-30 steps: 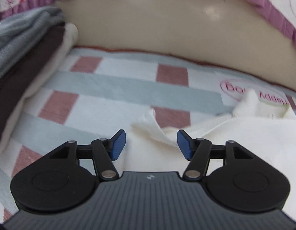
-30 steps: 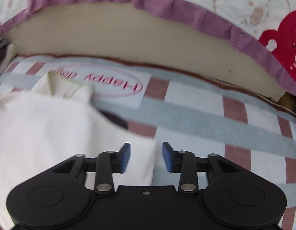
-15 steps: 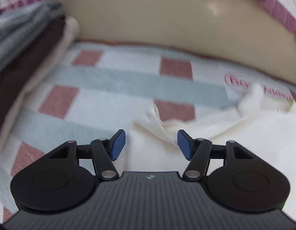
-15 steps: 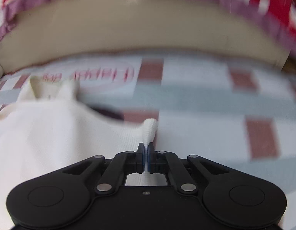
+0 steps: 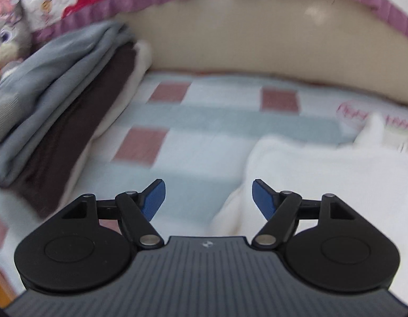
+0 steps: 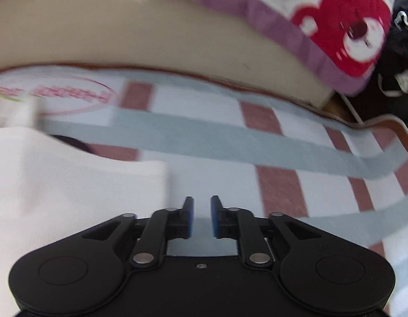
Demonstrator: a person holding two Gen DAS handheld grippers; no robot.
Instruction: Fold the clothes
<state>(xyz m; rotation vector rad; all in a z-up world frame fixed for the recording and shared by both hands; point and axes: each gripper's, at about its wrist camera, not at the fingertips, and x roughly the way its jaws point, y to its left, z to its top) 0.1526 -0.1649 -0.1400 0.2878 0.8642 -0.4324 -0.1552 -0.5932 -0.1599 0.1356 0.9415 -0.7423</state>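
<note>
A bed spread with a checked blanket (image 5: 204, 121) of pale blue bands and red-brown squares lies ahead of both tools, a beige headboard (image 6: 124, 26) and a purple-edged quilt (image 6: 283, 13) beyond it; a stack of folded clothes (image 5: 53, 111), grey over dark brown, sits well off to the left of the left tool (image 5: 208, 198); the white garment (image 5: 323, 185) lies flat between the two, to the right of the left tool and just left of the right tool (image 6: 202, 216); the left tool's jaws have just been opening and stand wide, nothing between them; the right tool's jaws have just been parting too, a narrow gap, empty. The next fold likely wants both tools taking matching corners, cloth kept taut and edges squared.
</note>
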